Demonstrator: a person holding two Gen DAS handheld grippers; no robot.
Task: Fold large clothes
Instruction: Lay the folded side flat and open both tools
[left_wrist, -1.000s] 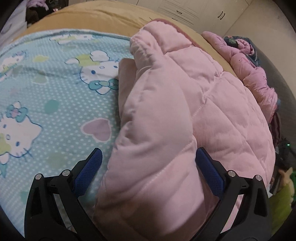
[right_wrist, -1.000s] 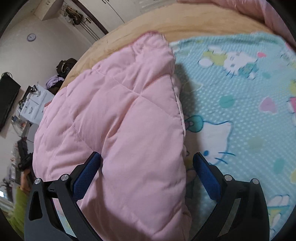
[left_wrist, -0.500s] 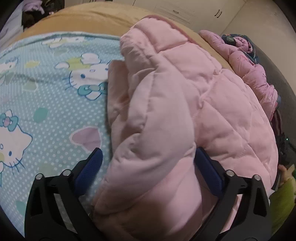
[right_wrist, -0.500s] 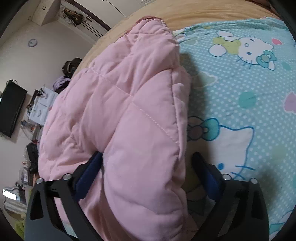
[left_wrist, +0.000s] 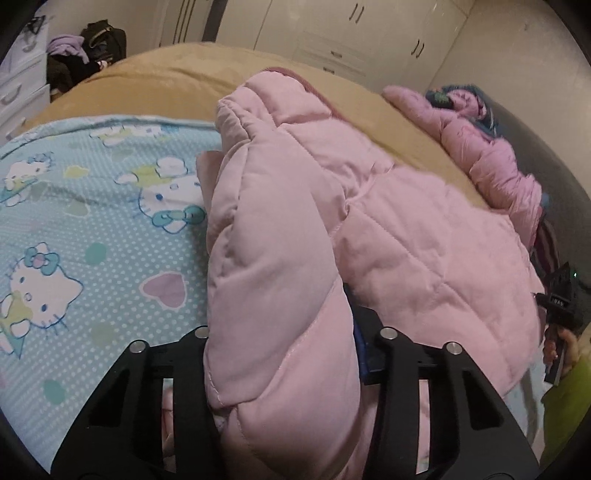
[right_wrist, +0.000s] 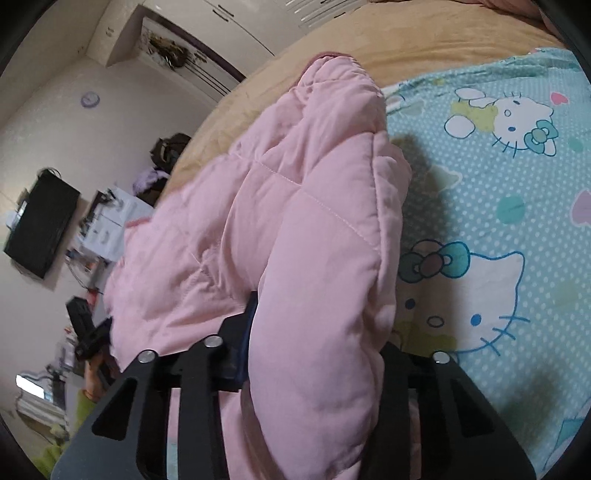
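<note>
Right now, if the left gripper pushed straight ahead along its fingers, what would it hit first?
The left gripper is already clamped on a fold of the puffy pink quilted jacket. Going forward, it would just bunch more of that jacket; beyond lies the tan bedspread, though depth is hard to judge.

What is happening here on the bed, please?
A person is folding a pink quilted jacket on a cartoon-cat bedsheet. The left gripper and the right gripper are each shut on a puffy fold of the jacket. A second pink jacket lies at the far edge of the bed.
</note>
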